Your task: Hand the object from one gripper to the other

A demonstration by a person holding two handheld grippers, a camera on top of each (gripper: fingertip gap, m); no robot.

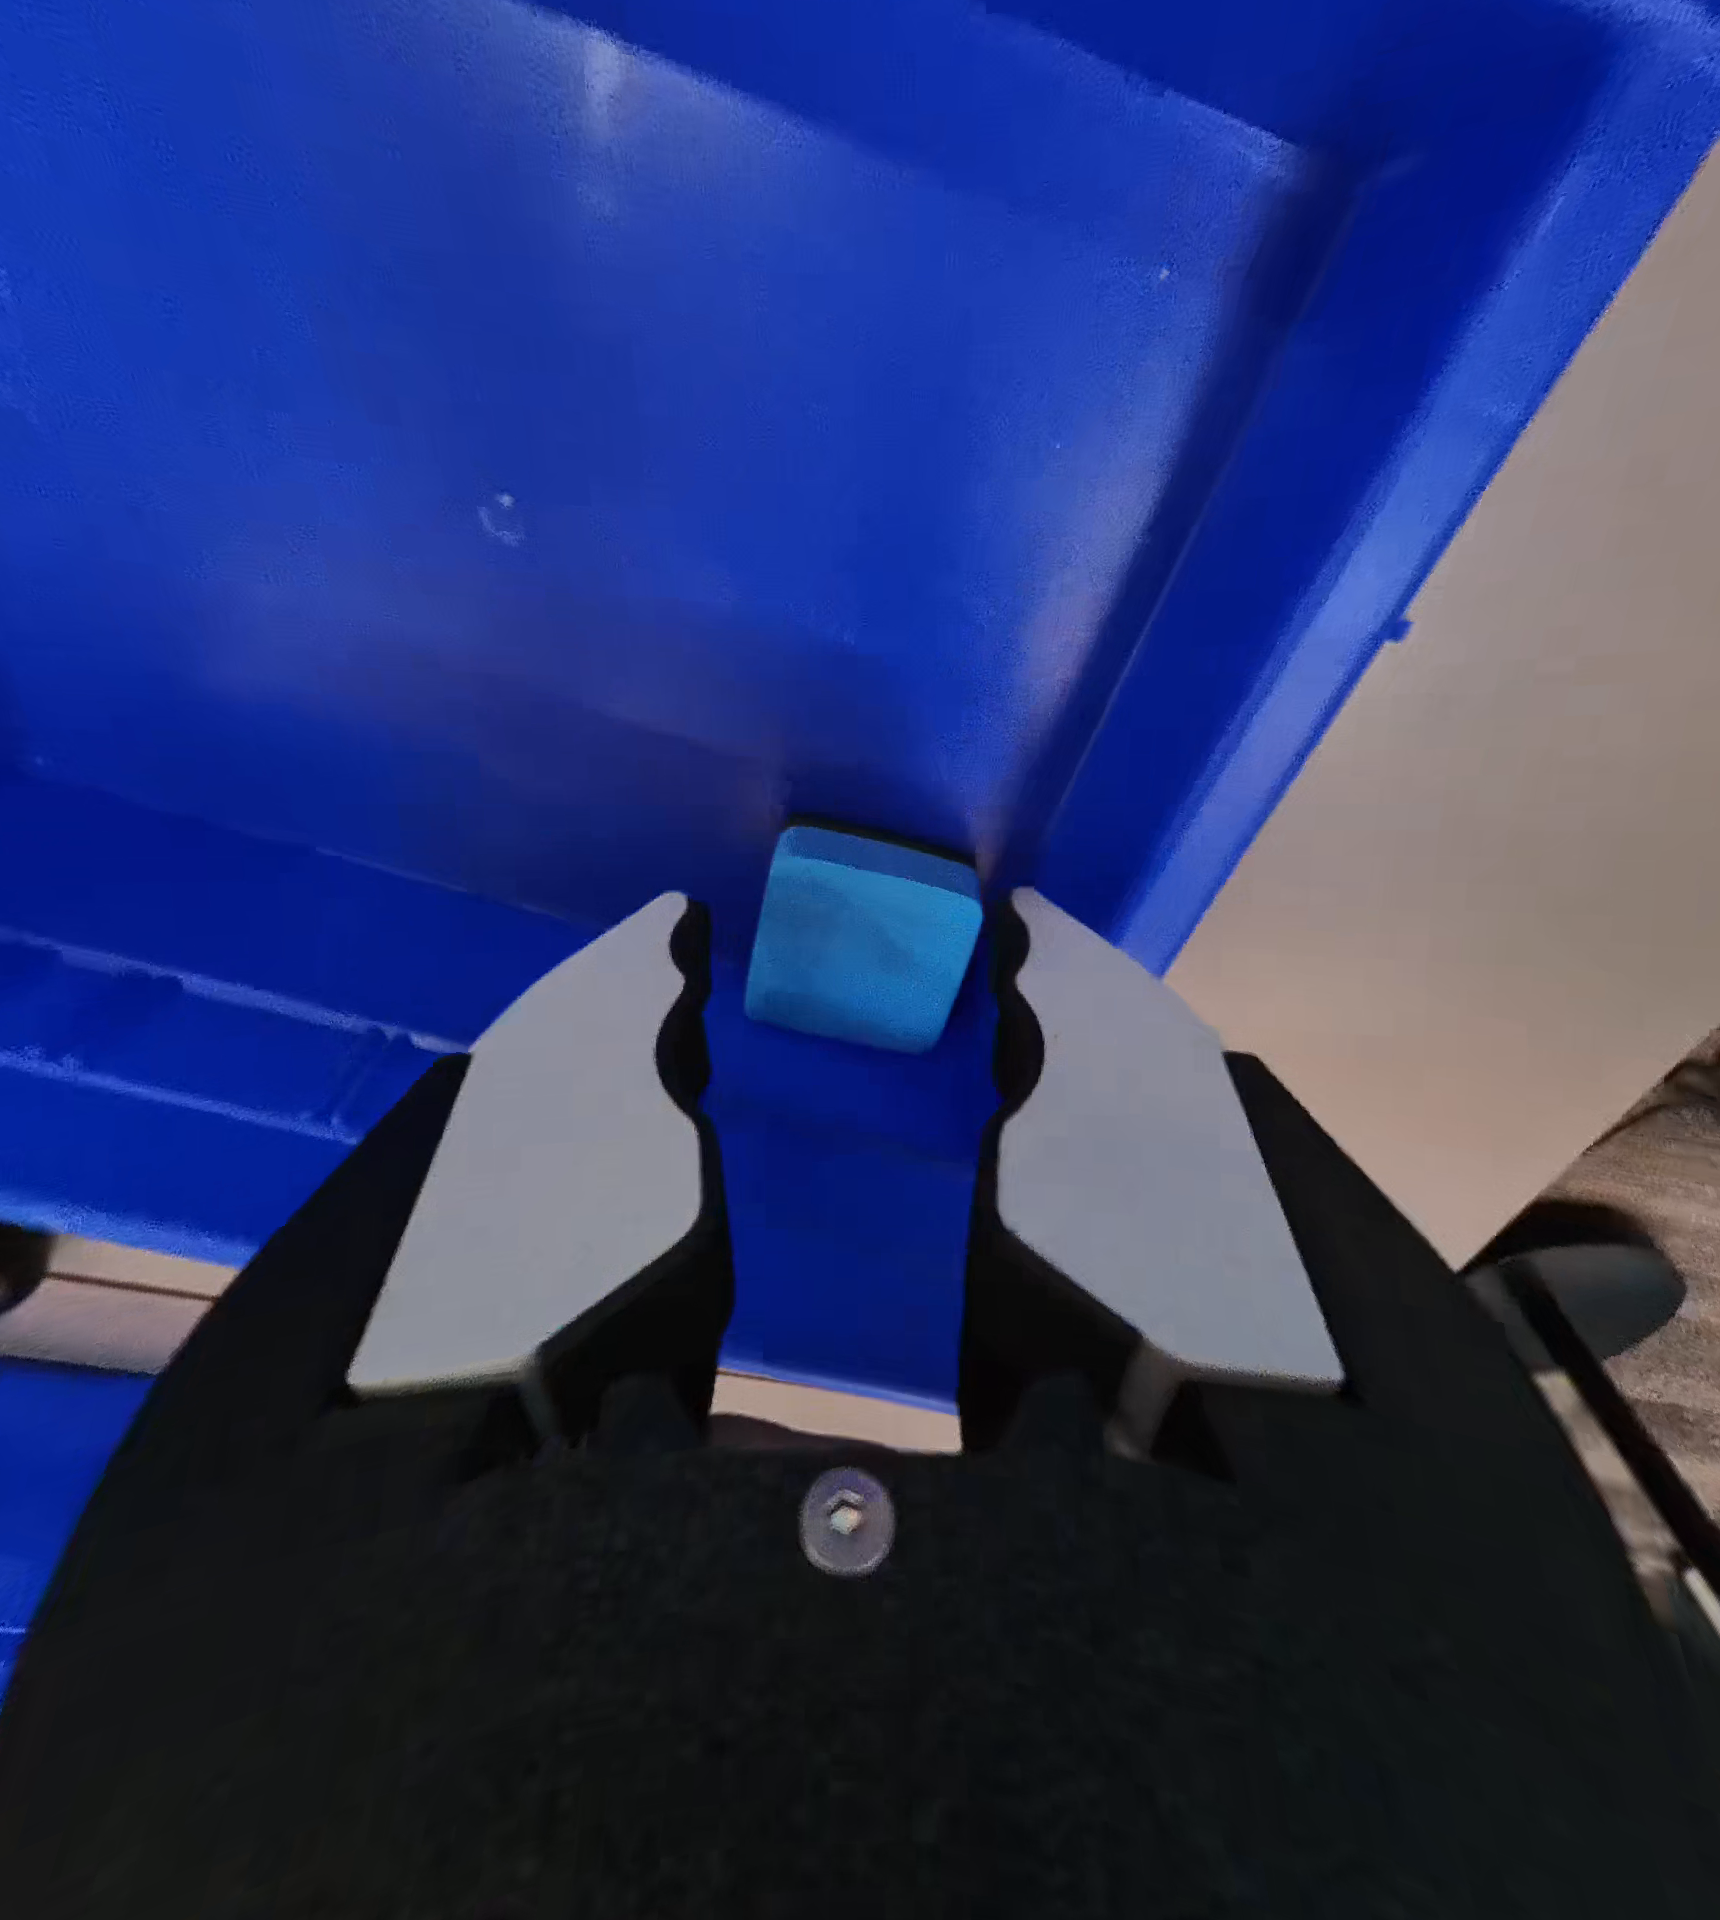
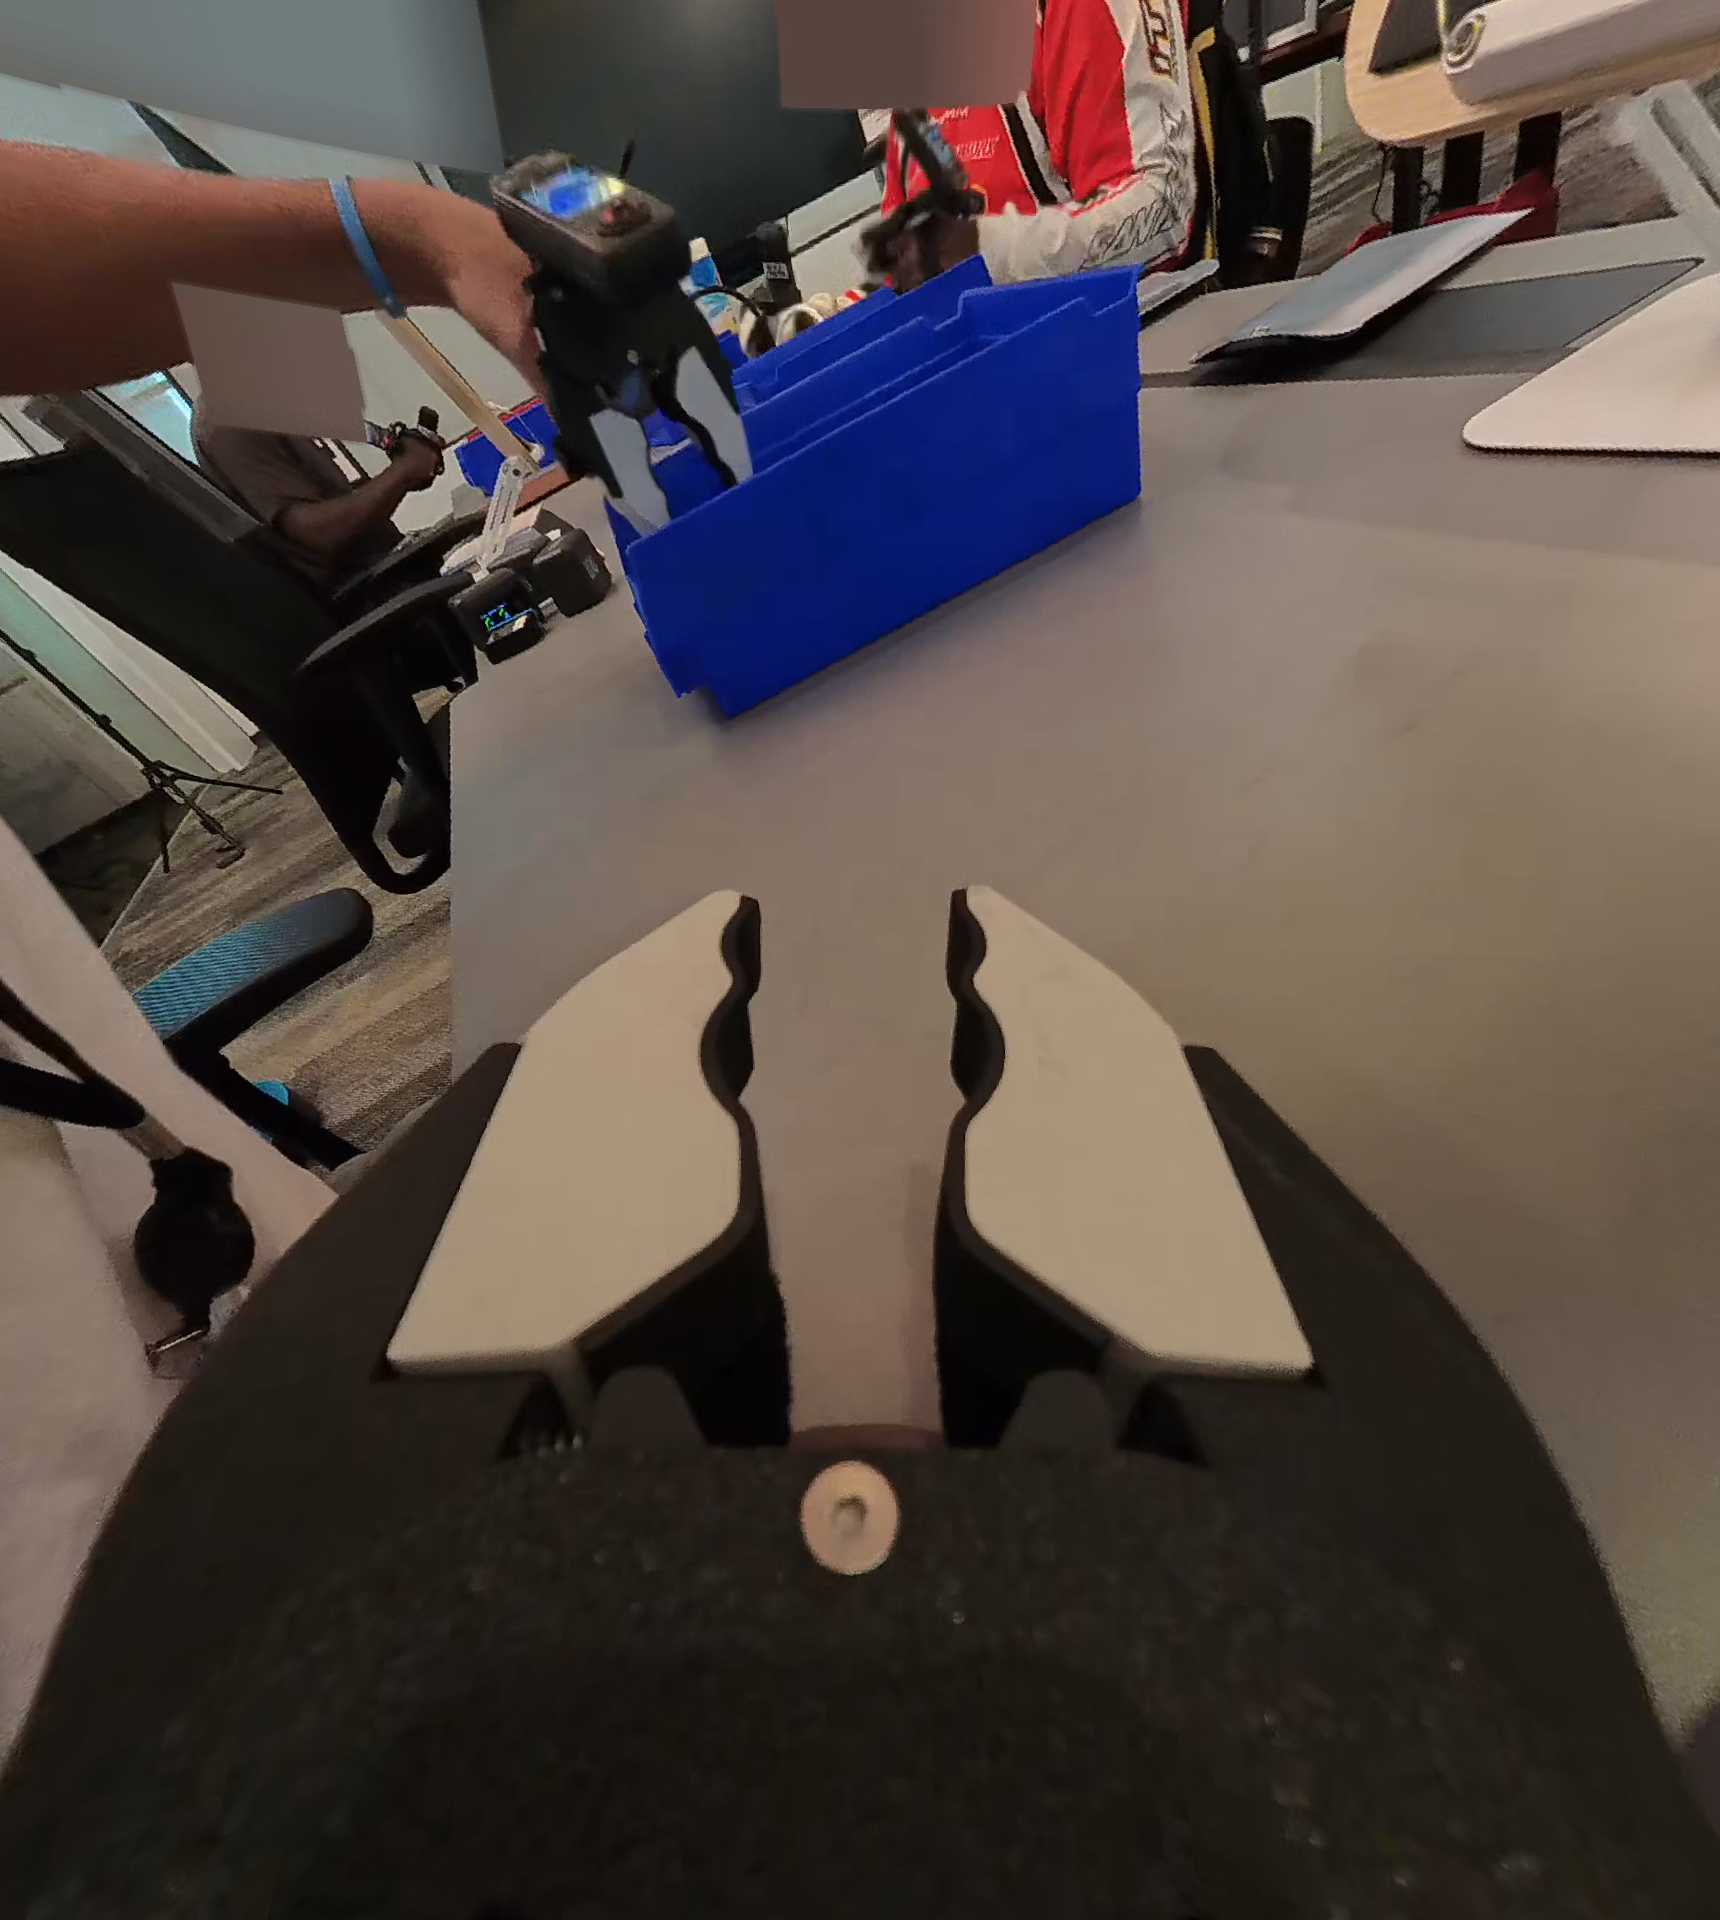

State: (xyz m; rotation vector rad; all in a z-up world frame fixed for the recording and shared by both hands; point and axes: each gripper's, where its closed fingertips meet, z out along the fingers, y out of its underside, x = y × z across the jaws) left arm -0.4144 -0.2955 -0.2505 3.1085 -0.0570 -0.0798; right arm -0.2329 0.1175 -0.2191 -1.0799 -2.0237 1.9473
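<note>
A grey bench [image 2: 1251, 831] carries a blue bin [image 2: 897, 520] near its far left edge. The left gripper [image 1: 843, 914] reaches down into the bin's near left corner, fingers apart, with a light blue cube [image 1: 861, 940] lying on the bin floor between the tips; whether they touch it cannot be told. The right gripper [image 2: 854, 909] hovers over the bench's near edge, well apart from the bin, fingers spread and holding nothing.

I'm working in an office: a broad grey desk [image 2: 1251, 779] with black swivel chairs [image 2: 212, 623] to its left, a white monitor-arm base [image 2: 1666, 395] at its far right
</note>
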